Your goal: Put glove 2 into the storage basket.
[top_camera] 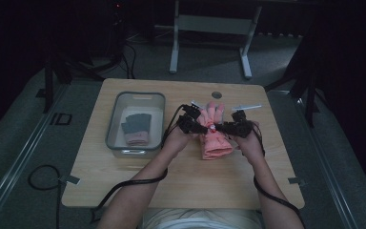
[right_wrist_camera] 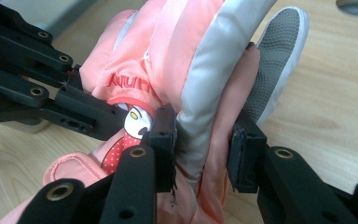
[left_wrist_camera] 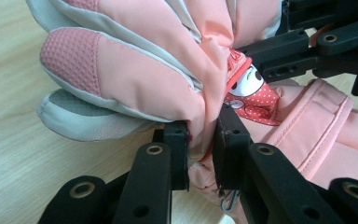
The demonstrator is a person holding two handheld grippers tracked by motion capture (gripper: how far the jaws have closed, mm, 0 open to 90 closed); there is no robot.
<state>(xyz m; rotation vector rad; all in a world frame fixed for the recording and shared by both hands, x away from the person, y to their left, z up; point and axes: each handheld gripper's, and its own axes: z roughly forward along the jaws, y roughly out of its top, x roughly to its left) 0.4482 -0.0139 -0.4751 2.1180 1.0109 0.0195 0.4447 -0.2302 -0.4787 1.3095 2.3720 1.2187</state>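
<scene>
A pink ski glove with grey finger trim lies in the middle of the wooden table, fingers pointing away from me. My left gripper is shut on the glove's left side; in the left gripper view its pads pinch a fold of pink fabric beside a small cartoon patch. My right gripper is shut on the glove's right side; in the right gripper view its jaws squeeze a grey and pink fold. Each gripper view shows the other gripper's black jaws across the glove.
A clear plastic bin stands left of the glove and holds a grey and pink glove. A round grommet sits in the tabletop near its far edge. Cables trail from both grippers toward the near edge. A white table frame stands beyond.
</scene>
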